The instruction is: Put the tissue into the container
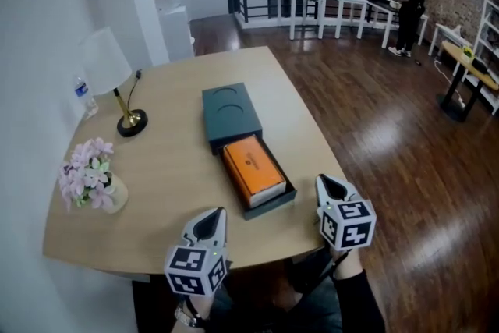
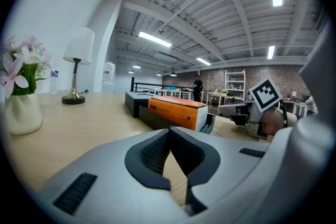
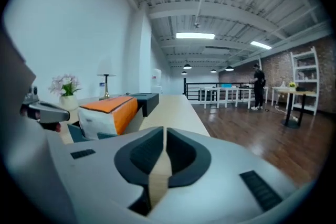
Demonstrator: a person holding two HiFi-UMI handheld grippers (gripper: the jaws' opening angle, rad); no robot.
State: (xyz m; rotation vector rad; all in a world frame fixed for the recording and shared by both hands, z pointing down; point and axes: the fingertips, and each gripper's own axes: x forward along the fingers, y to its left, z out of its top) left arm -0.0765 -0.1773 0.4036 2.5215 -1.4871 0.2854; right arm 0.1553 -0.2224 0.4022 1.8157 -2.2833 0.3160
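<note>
Hovering by the table's (image 1: 164, 168) near edge, the left gripper (image 1: 212, 216) and right gripper (image 1: 326, 183) point forward, jaws closed and empty, flanking the orange tissue pack (image 1: 253, 170) lying in the dark container's (image 1: 231, 111) open tray.

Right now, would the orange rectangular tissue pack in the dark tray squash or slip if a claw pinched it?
Probably squashes a little: the orange rectangular tissue pack looks soft-wrapped, with rounded edges. Its smooth film wrap may slip. Flat-lying, it shouldn't tip.
</note>
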